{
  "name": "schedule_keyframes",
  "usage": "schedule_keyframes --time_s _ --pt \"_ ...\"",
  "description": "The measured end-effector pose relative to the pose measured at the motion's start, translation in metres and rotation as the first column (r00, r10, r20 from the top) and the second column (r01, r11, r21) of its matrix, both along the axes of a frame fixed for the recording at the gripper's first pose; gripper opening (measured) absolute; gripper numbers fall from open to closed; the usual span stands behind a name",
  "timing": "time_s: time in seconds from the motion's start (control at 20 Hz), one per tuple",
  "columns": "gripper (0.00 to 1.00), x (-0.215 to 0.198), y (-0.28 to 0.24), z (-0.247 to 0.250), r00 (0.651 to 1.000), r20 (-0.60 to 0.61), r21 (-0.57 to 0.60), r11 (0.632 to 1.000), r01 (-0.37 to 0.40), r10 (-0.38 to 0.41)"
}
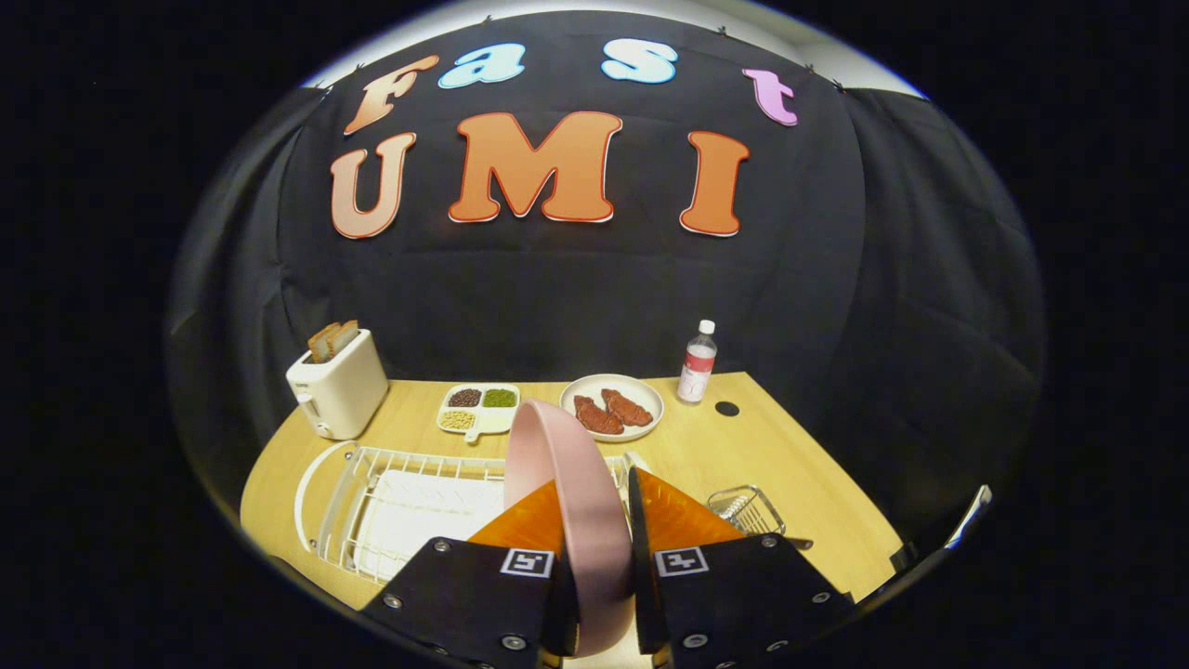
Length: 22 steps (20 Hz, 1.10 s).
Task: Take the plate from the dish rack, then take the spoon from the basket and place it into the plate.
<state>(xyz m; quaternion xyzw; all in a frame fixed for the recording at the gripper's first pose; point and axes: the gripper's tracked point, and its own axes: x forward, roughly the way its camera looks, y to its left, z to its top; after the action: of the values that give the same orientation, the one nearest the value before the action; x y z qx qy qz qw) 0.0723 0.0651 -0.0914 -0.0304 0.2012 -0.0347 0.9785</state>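
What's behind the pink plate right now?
Behind the pink plate, held on edge in the gripper, is the white dish rack. The plate covers the rack's right part.

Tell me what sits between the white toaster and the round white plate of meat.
In the gripper view, a white divided tray of beans and grains sits between the toaster and the meat plate.
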Motion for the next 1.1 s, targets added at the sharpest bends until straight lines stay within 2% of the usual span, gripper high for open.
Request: schedule_keyframes --time_s 0.2,0.4,0.65,0.85,1.1 --pt "0.25 -0.056 -0.002 -0.027 0.998 -0.061 0.108 0.994 -0.002 0.009" --pt "0.25 -0.101 -0.006 -0.062 0.991 -0.13 0.216 0.975 0.046 -0.018" --pt "0.25 -0.141 -0.004 -0.108 0.984 -0.174 0.293 0.952 0.083 -0.032" --pt "0.25 -0.158 0.003 -0.147 0.974 -0.225 0.358 0.926 0.121 -0.04" --pt "0.25 -0.149 0.014 -0.173 0.979 -0.203 0.451 0.887 0.097 -0.004"
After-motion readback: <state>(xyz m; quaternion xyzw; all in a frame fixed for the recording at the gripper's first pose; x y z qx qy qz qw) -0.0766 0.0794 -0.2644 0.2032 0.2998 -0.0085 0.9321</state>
